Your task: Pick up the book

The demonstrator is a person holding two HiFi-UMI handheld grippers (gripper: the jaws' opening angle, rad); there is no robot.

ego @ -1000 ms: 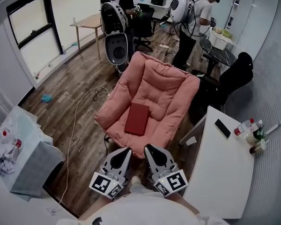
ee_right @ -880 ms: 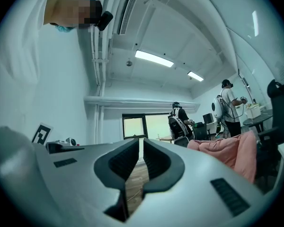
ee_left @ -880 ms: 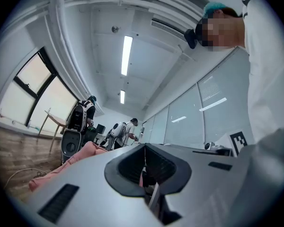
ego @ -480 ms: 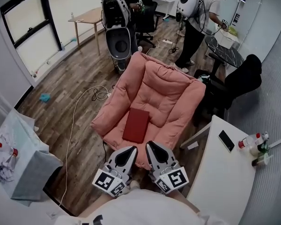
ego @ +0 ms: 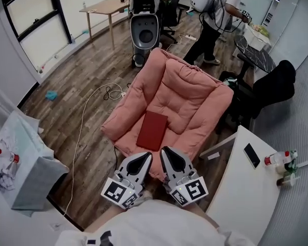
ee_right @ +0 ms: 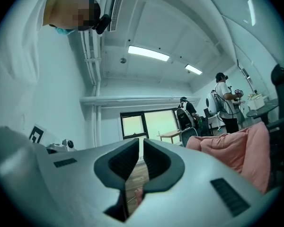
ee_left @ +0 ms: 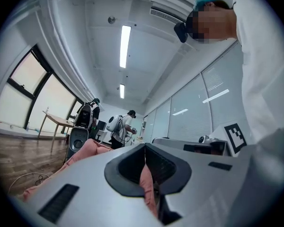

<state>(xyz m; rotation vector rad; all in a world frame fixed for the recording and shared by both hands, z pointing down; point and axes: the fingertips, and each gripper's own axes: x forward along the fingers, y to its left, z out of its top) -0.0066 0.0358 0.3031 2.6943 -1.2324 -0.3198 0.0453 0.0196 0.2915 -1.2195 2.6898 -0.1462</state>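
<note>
A dark red book (ego: 152,130) lies flat on the seat of a pink padded armchair (ego: 190,88) in the head view. My left gripper (ego: 143,159) and right gripper (ego: 168,154) hang side by side just in front of the chair's front edge, below the book in the picture. Both are shut with nothing between the pads. In the left gripper view the left gripper (ee_left: 145,150) points level over the pink cushion (ee_left: 87,150). From the right gripper view, the right gripper (ee_right: 141,145) has the armchair (ee_right: 236,150) at its right side.
A white table (ego: 246,188) with a phone (ego: 251,155) and bottles (ego: 280,160) stands at the right. A grey bin (ego: 33,178) sits at the left, a white cable (ego: 82,132) runs over the wood floor. Two people (ego: 213,14) with backpacks stand behind the chair.
The view has come closer to the armchair; both grippers have moved forward toward its front edge. Both stay shut.
</note>
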